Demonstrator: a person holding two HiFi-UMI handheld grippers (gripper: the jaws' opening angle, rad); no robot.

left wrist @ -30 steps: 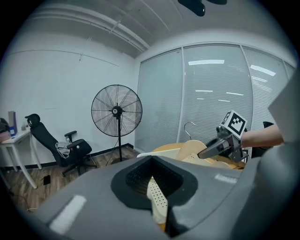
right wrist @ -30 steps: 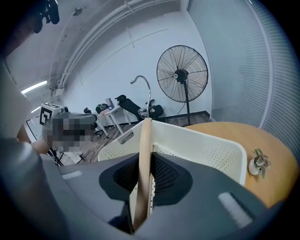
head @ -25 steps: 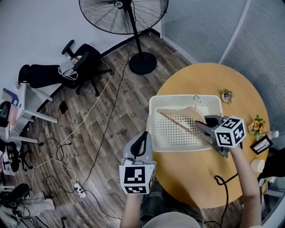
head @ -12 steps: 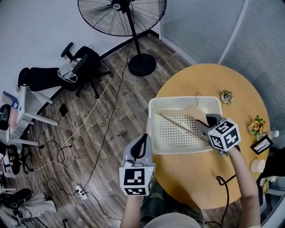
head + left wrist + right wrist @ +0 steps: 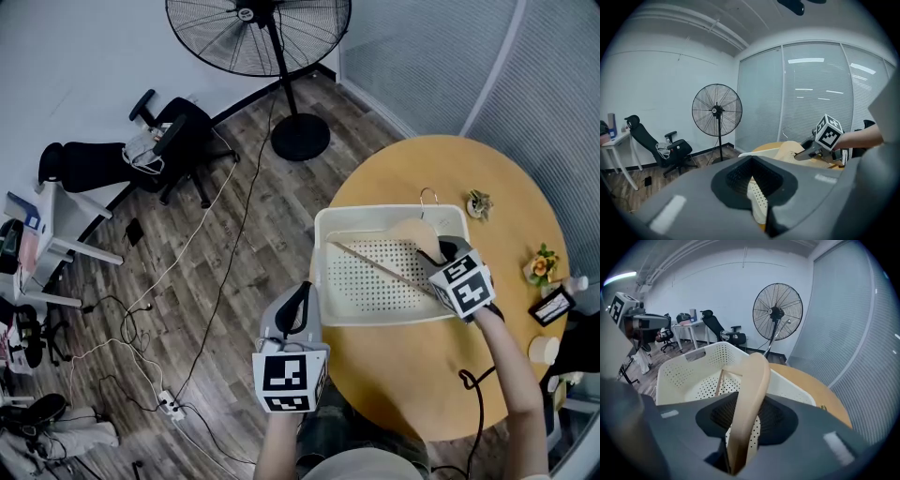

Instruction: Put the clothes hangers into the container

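A wooden clothes hanger (image 5: 412, 232) with a metal hook (image 5: 428, 194) lies tilted in the white perforated container (image 5: 323, 272) on the round table. Its lower bar runs across the container's floor. My right gripper (image 5: 441, 255) points steeply down at the container's right end. The hanger (image 5: 752, 385) stands between its jaws, which have just been opening, and a slit of container shows beside the wood. My left gripper (image 5: 300, 295) hovers off the table's left edge over the floor. Its jaws stand slightly apart with nothing between them (image 5: 759, 206). From there I see the container (image 5: 754, 153) and the hanger (image 5: 790, 151).
The round wooden table (image 5: 450, 394) carries a small plant (image 5: 480, 201), a flower (image 5: 541, 262) and a card (image 5: 550, 305) on its right side. A standing fan (image 5: 258, 33), an office chair (image 5: 178, 131) and loose cables are on the floor to the left.
My right gripper has rolled and tipped downward, shifting slightly toward the container's right end. The hanger has sunk lower and its hook has swung right. The left gripper has not moved.
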